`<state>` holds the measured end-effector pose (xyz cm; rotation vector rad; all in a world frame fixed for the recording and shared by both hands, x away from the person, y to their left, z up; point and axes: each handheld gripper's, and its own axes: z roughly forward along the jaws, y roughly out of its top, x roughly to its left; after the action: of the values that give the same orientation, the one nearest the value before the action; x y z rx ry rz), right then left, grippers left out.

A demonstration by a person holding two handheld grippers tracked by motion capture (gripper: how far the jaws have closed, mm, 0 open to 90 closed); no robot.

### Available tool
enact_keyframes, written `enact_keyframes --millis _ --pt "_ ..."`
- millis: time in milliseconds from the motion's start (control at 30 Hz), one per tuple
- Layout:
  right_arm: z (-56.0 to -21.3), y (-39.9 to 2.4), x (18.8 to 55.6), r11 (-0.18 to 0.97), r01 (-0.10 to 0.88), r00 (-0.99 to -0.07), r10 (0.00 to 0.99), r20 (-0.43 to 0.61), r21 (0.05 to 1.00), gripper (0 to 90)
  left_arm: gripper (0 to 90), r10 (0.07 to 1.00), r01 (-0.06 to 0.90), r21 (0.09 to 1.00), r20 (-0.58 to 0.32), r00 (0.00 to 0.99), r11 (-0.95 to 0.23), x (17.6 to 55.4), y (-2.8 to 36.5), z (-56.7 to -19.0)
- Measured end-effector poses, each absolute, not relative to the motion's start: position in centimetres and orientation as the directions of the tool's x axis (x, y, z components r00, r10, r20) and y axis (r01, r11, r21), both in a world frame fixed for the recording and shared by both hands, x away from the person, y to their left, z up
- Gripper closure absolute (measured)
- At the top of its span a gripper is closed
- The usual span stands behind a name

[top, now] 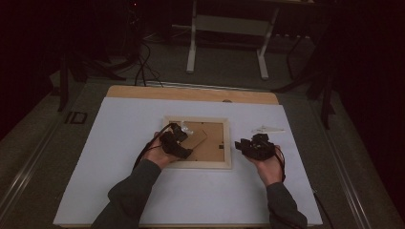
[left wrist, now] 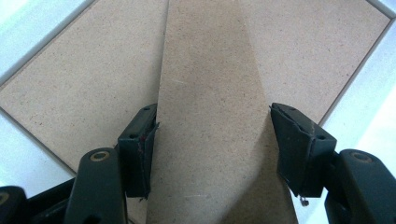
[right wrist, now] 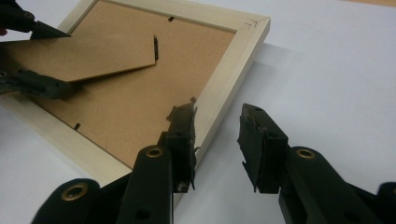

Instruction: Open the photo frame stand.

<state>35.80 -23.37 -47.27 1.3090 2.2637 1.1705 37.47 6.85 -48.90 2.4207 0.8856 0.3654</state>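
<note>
On the white surface [top: 119,191] we are working on the face-down frame [right wrist: 236,74]. Our left gripper [left wrist: 212,140] is pinching the stand [left wrist: 210,93] across its edges; our right gripper [right wrist: 217,144] is hanging empty, jaws apart, beside the frame. We should be lifting the stand slowly, without twisting.

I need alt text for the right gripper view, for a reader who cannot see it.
The right gripper hangs open, nothing between its fingers, beside the right edge of a pale wooden picture frame lying face down on a white table. At the upper left, the left gripper holds the frame's brown stand flap.
</note>
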Motion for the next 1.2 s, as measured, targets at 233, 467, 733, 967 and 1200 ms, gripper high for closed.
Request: enact_keyframes --millis 233,467,733,967,1200 --pt "-46.4 -23.2 36.4 0.282 0.595 -0.560 0.817 0.135 0.753 65.0 38.3 0.656 0.484 0.582 0.117 0.745 -0.653 36.7 6.7 -48.7" --pt "-46.0 -23.1 37.1 0.289 0.604 -0.562 0.815 0.139 0.743 61.5 38.3 0.657 0.459 0.598 0.155 0.738 -0.657 36.0 6.6 -48.5" --pt "-46.2 -22.7 37.9 0.301 0.624 -0.567 0.810 0.152 0.721 57.4 38.3 0.654 0.424 0.613 0.208 0.727 -0.666 35.0 6.3 -48.3" --pt "-46.1 -22.4 38.6 0.312 0.632 -0.567 0.811 0.148 0.710 55.6 38.3 0.653 0.397 0.625 0.246 0.717 -0.672 34.2 6.2 -48.2" --pt "-46.3 -22.2 39.1 0.319 0.648 -0.570 0.805 0.163 0.691 54.1 38.3 0.652 0.367 0.642 0.281 0.704 -0.673 33.4 6.2 -48.2"
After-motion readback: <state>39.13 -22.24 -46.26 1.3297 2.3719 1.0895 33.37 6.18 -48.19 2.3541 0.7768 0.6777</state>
